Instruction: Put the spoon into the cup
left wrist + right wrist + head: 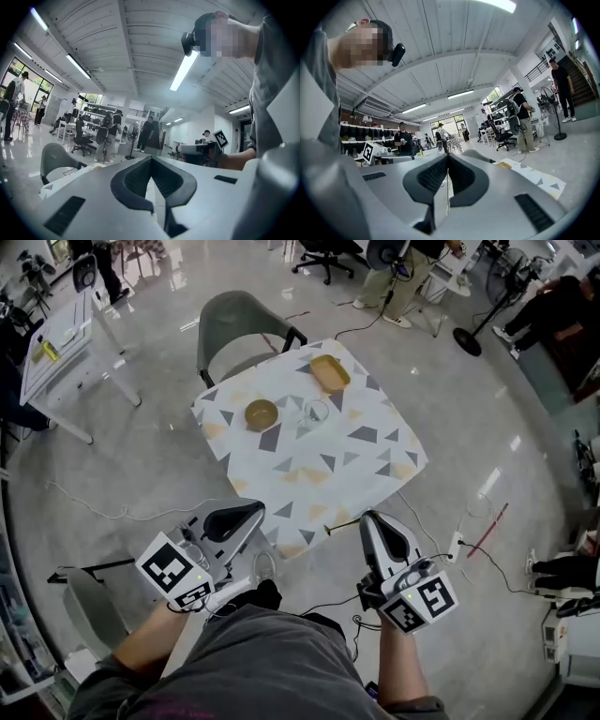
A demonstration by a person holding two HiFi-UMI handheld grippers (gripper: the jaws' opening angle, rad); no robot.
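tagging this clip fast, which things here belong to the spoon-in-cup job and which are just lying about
Job:
cup
left claw, shut, empty
right claw, shut, empty
spoon: cannot make it out

Lying about:
bowl
tan tray
chair

Seen from the head view, the left gripper (251, 510) at lower left and the right gripper (370, 521) at lower right are held close to the body, each with its jaws pressed together and empty, bare forearms (150, 638) bent behind them.
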